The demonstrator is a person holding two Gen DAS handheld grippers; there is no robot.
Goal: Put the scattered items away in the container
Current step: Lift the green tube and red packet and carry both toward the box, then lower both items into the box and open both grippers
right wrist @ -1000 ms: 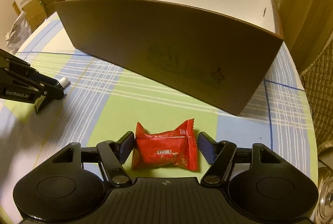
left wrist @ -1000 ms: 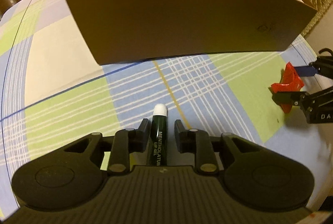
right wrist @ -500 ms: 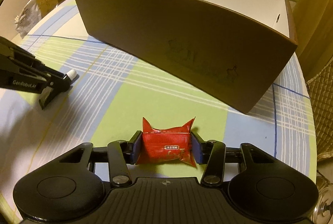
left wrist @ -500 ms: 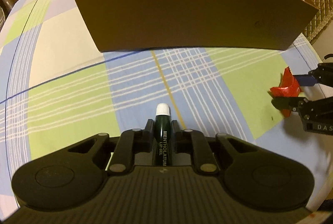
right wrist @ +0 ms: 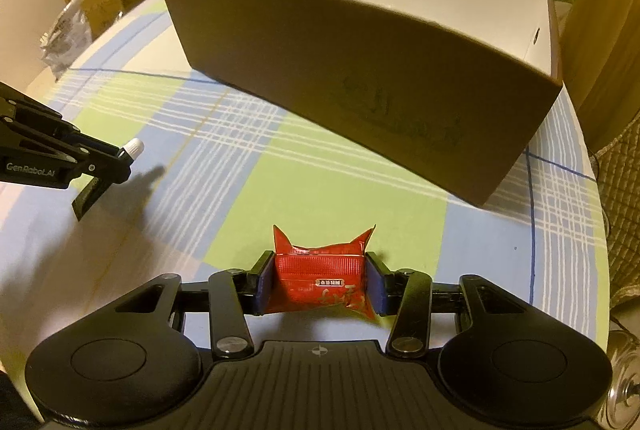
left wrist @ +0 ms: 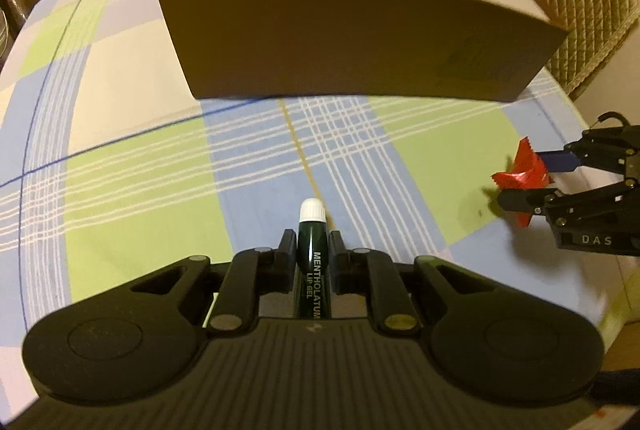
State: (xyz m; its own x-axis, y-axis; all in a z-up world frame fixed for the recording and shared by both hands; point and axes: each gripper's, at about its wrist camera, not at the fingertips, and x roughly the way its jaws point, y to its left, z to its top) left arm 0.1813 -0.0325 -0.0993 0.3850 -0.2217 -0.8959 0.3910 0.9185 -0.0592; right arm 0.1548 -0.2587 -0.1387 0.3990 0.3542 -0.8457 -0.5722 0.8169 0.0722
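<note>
**While both jaws grip, the box waits ahead**

With your left gripper (left wrist: pixel 310 250) clenched tight, its jaws are grasping the dark green Mentholatum lip gel tube (left wrist: pixel 311 262), which lies lengthwise between the fingers with its white cap pointing forward past the tips. Your right gripper (right wrist: pixel 320 284) is clamped on the red snack packet (right wrist: pixel 322 280); the blue pads (right wrist: pixel 265 286) press in on both sides and the wrapper bulges and crumples between them, its two pointed corners sticking up ahead.

From the left wrist view you can see the right gripper at the far right edge holding that red packet. From the right wrist view the left gripper shows at the left edge, the white cap poking out of its tip.

Below both lies the tabletop, covered with a blue, green and cream plaid cloth (left wrist: pixel 132 166). Beyond them stands the brown cardboard box (right wrist: pixel 360 78), open at the top with white inner walls; a few small items show at its far wall, too small to tell.
</note>
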